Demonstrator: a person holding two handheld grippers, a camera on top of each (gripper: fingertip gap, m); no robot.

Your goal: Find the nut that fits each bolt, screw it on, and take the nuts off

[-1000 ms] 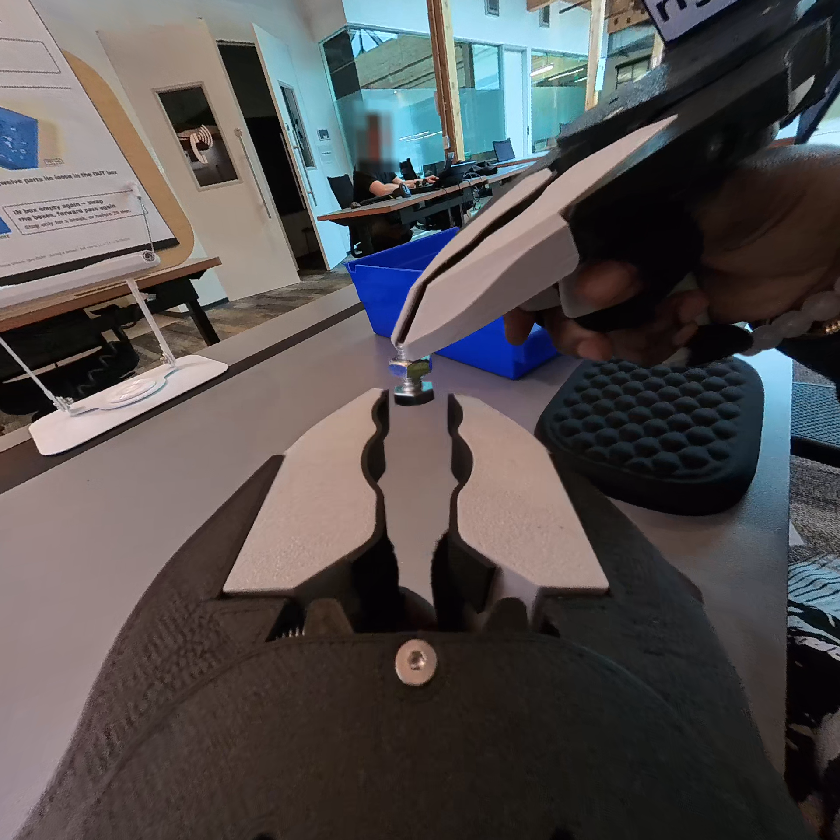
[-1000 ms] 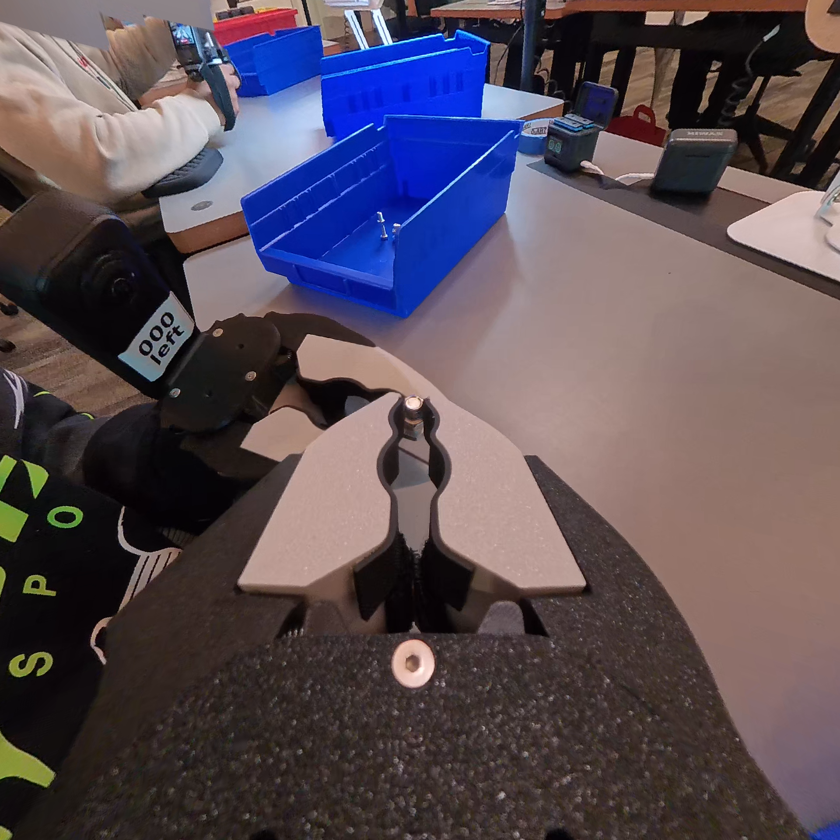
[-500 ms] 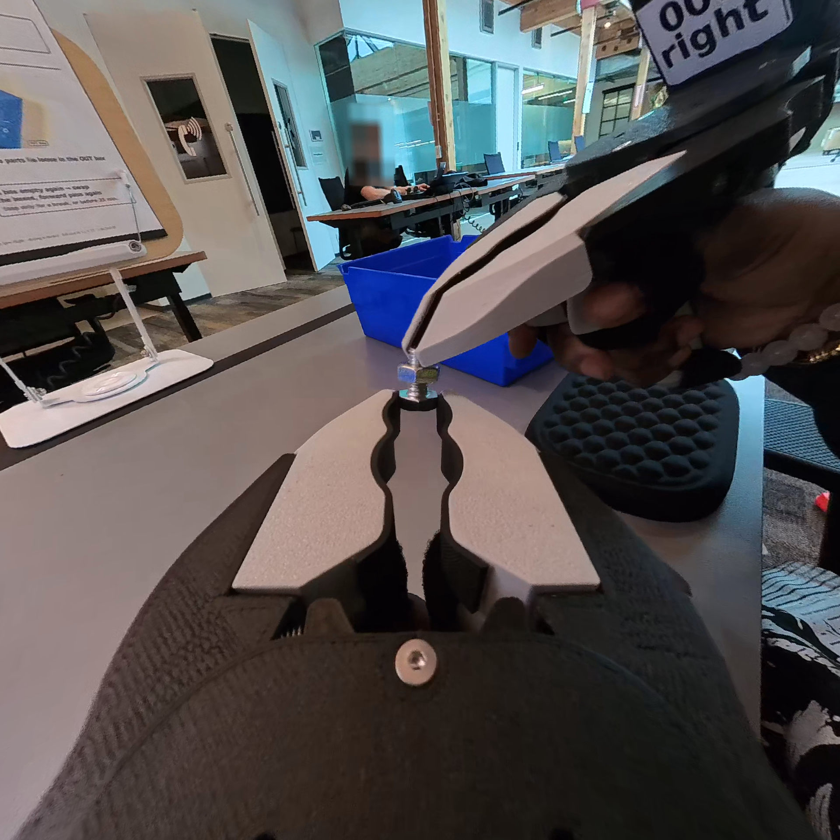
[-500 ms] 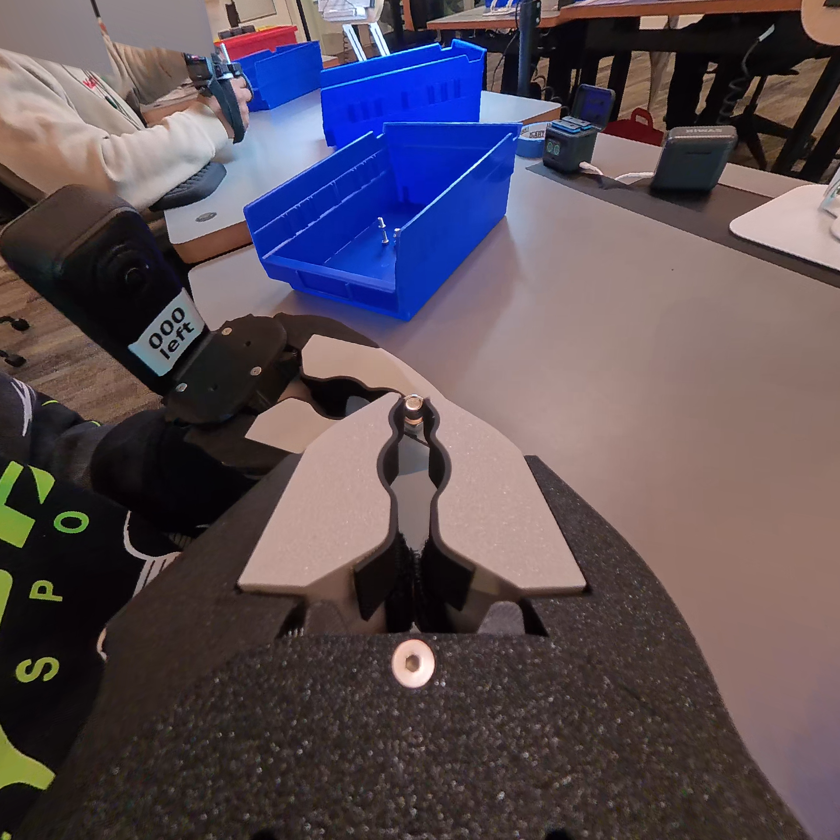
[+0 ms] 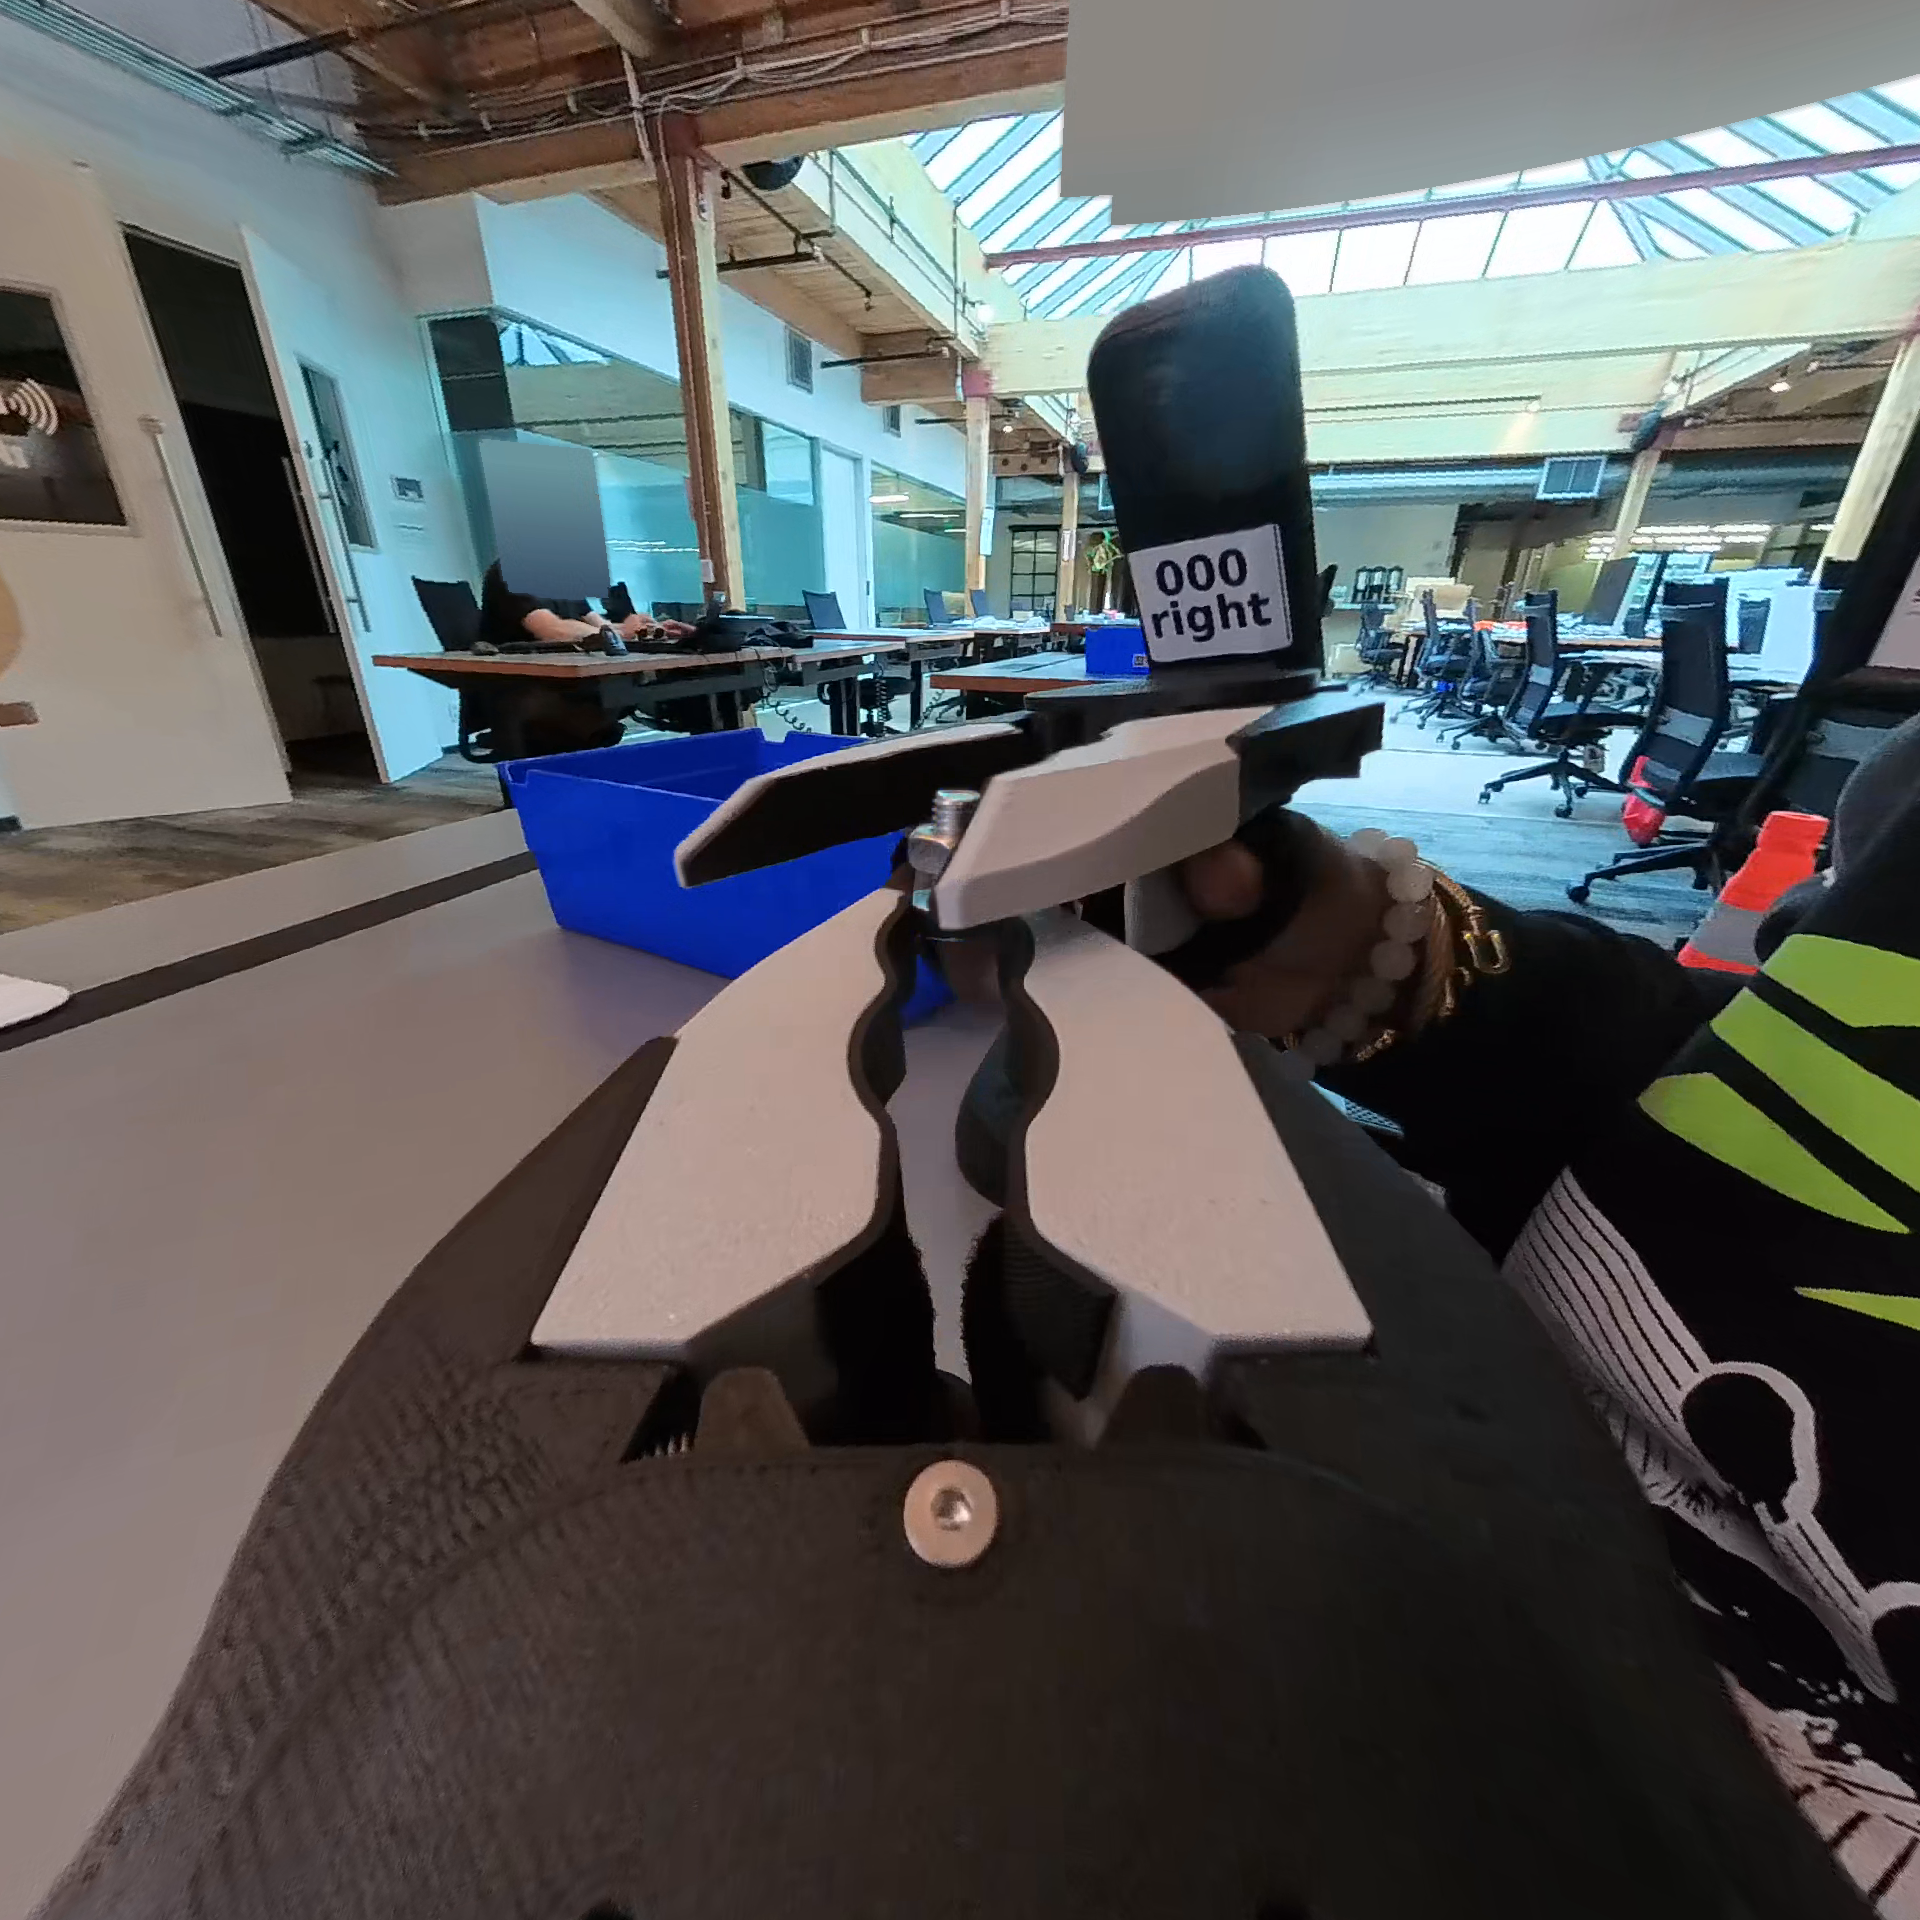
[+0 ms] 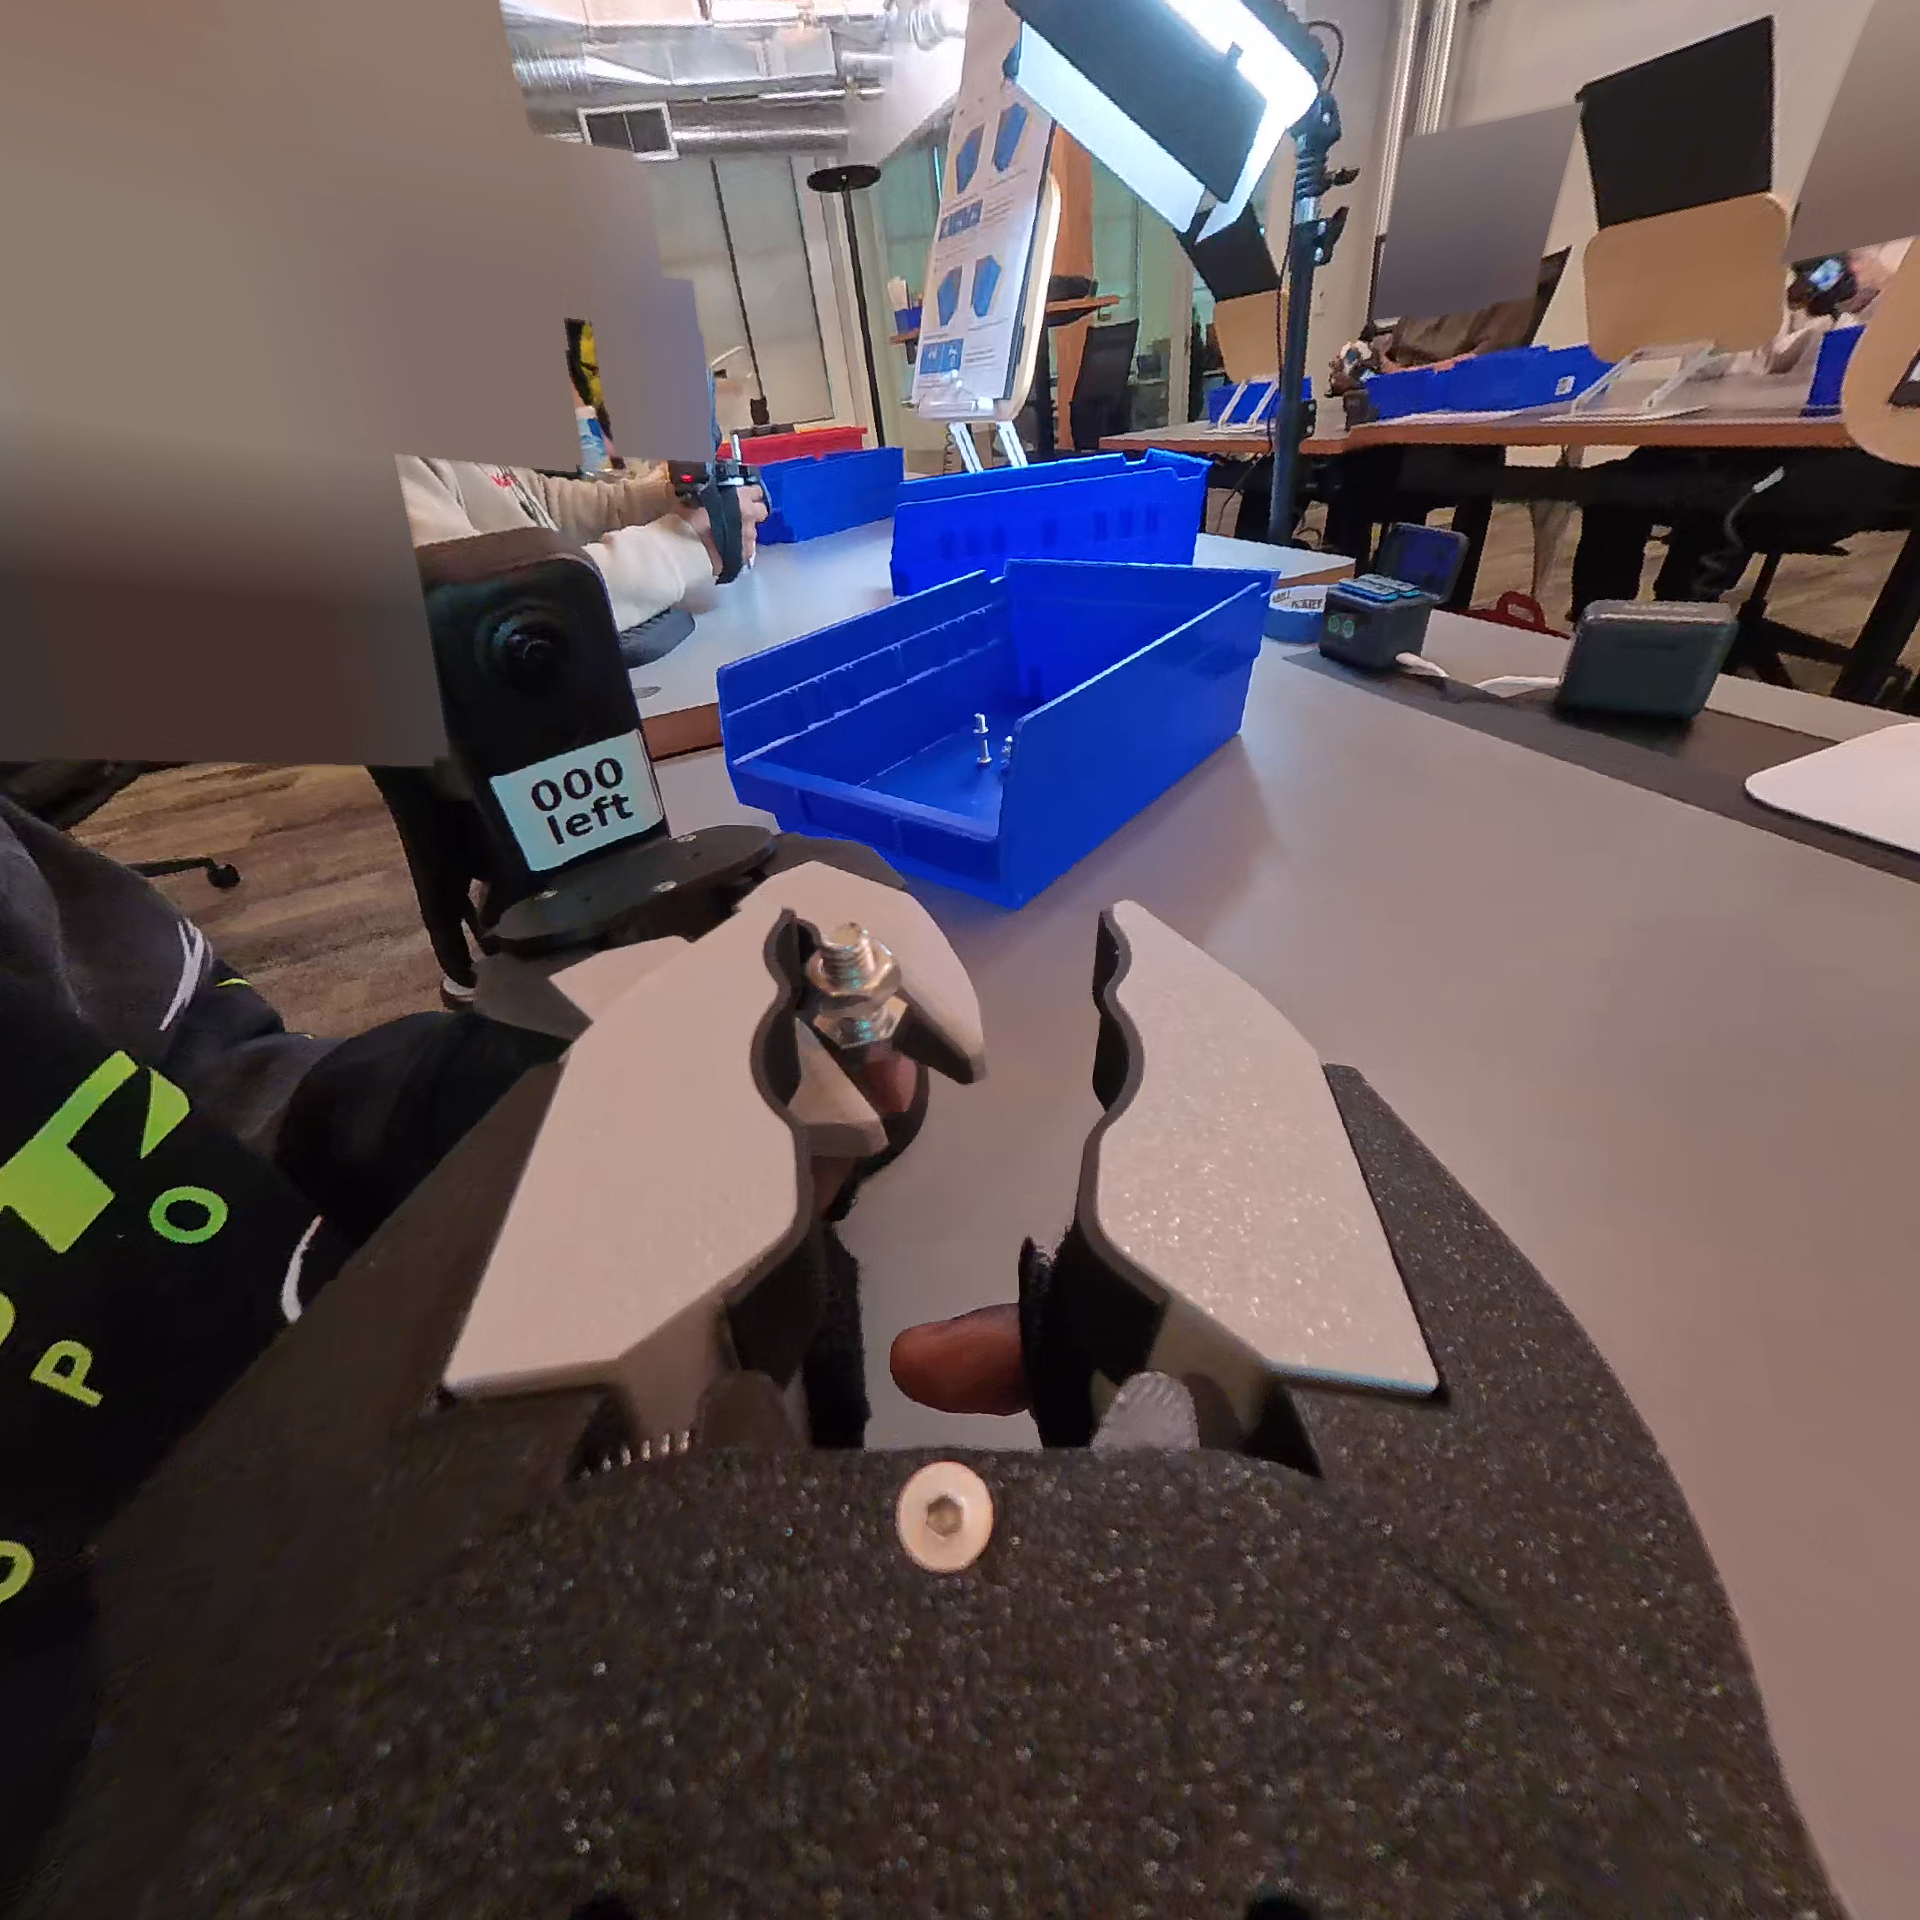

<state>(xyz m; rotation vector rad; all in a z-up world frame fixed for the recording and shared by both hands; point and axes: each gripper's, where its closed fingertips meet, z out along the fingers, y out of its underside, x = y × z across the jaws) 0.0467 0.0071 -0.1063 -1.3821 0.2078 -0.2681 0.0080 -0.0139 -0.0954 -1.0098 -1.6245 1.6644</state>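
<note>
A silver bolt (image 6: 847,951) with a hex nut (image 6: 854,982) on its thread stands upright, lifted above the grey table (image 6: 1455,987). My left gripper (image 5: 956,935) is shut on the bolt's lower end; in the left wrist view the thread (image 5: 951,816) and nut (image 5: 928,854) rise above its fingertips. My right gripper (image 6: 948,925) is open wide. The bolt stands between its fingers, close beside its left finger (image 6: 675,1122). The right gripper (image 5: 810,883) also shows in the left wrist view, level with the nut.
A blue bin (image 6: 1039,748) with a few small bolts (image 6: 982,738) sits just beyond the grippers; it also shows in the left wrist view (image 5: 644,852). A second blue bin (image 6: 1039,509), two dark cases (image 6: 1647,655) and a white stand base (image 6: 1839,790) lie farther back. The grippers are tip to tip, or close to it.
My right gripper was shut on the bolt's top from above; it has let go, opened wide and swung level. My left gripper closed on the bolt's lower end and lifted it.
</note>
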